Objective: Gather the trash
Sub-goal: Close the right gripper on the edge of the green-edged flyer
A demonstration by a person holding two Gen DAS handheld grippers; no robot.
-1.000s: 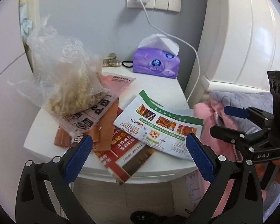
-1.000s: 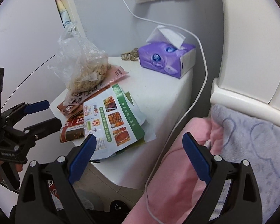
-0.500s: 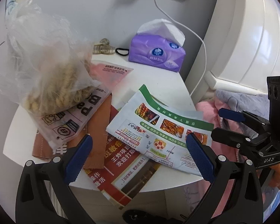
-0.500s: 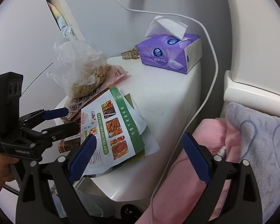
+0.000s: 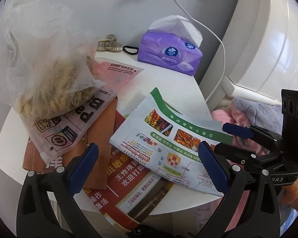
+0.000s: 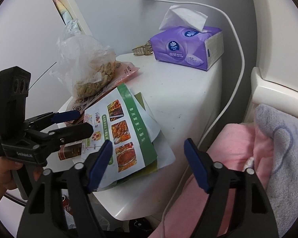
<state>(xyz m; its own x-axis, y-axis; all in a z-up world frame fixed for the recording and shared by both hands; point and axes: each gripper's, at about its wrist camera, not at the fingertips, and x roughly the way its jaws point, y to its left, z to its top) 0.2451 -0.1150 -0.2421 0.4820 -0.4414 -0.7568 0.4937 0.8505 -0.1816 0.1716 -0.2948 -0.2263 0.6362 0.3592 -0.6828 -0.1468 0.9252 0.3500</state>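
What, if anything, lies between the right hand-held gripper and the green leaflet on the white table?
Nothing visible. The right hand-held gripper is open at the table's near edge, its jaws having just been closing, with the green leaflet straight ahead and on top of the pile. The left hand-held gripper stands off to one side.

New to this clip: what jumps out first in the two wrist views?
A clear plastic bag of dried noodles sits at the left of the white nightstand, on printed packaging. Beside it a green-bordered food flyer overhangs the front edge, with the left tongs open over the papers and the right tongs, which have just been closing, empty at its corner. A purple tissue pack stands by the wall.
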